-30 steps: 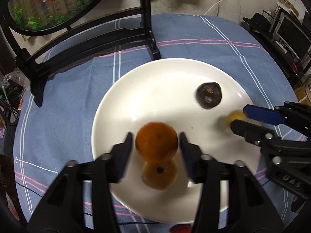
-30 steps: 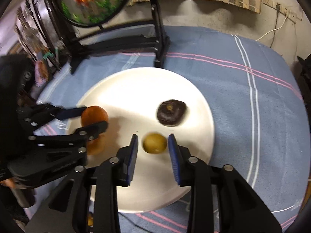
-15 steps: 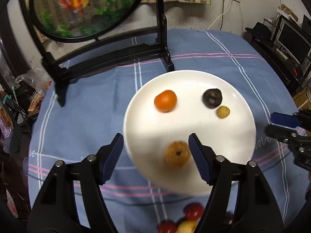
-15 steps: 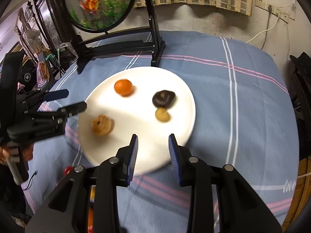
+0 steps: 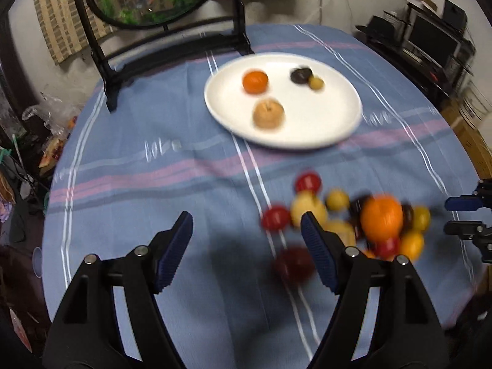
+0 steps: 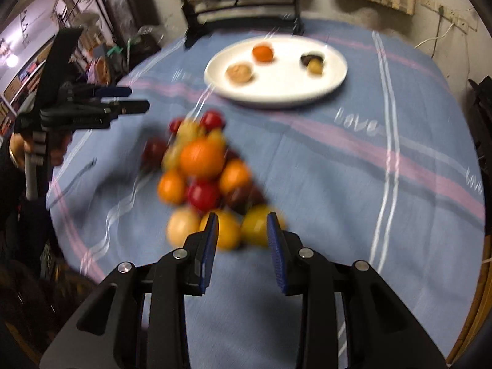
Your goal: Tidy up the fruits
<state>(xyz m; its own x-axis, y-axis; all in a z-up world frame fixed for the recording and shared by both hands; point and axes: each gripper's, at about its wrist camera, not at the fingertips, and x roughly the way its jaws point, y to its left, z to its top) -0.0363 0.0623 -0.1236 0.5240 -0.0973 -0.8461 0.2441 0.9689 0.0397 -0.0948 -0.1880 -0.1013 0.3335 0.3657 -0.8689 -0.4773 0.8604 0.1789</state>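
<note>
Left tool jaws opening, spread wide, nothing between them, above bare cloth. Right tool narrow, nearly pressed together, empty, above near edge of fruit pile, which sits mid-desk. White plate toward far edge holds orange, tan fruit, dark fruit, small yellow fruit. Frames blurred.
</note>
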